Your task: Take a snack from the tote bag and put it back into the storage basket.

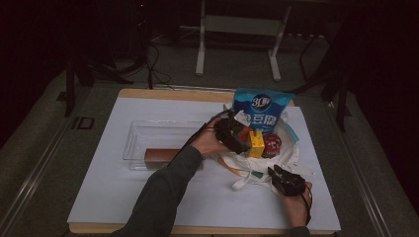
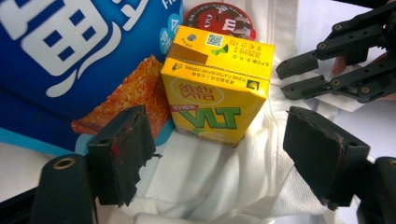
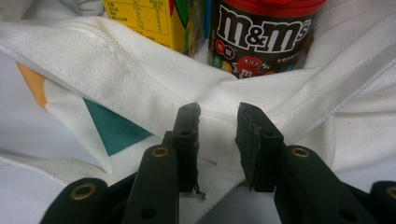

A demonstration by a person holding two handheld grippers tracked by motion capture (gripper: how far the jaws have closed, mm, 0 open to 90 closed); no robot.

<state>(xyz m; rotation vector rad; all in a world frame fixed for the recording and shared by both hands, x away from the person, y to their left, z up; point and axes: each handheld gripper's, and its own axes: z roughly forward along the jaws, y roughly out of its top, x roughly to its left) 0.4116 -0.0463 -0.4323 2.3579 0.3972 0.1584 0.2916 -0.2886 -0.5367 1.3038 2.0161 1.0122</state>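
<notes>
A: Start at the left side of the counter [image 1: 99, 197]. What's there?

B: A clear plastic bin [image 1: 148, 136] sits left of the middle, with a brown box [image 1: 160, 156] lying along its near wall. The person's left sleeve [image 1: 158, 192] crosses just in front of it.

A: And the left hand-held gripper [image 1: 236, 134]?

B: It's over the white cloth bag [image 1: 237, 165], right of the middle toward the far edge. Its jaws stand spread wide, with nothing pinched. In the left gripper view the yellow drink carton [image 2: 217, 88] stands a little beyond the gap between them, and neither pad touches it.

A: What else is in the bag?

B: A blue snack pouch [image 1: 262, 109] stands upright at the far side, just left of and behind the carton in the left gripper view. Right beside the carton is a dark M&M's tub [image 1: 272, 144] with a red lid.

A: And the right hand-held gripper [image 1: 277, 174]?

B: It's nearer the front edge, right of the middle, at the near rim of the bag. Its jaws are partly closed. In the right gripper view the white cloth [image 3: 215, 112] of the rim runs into the narrow gap between them, but I can't tell whether the pads truly pinch it.

A: The carton itself?

B: Upright inside the bag, between the pouch and the tub.
</notes>
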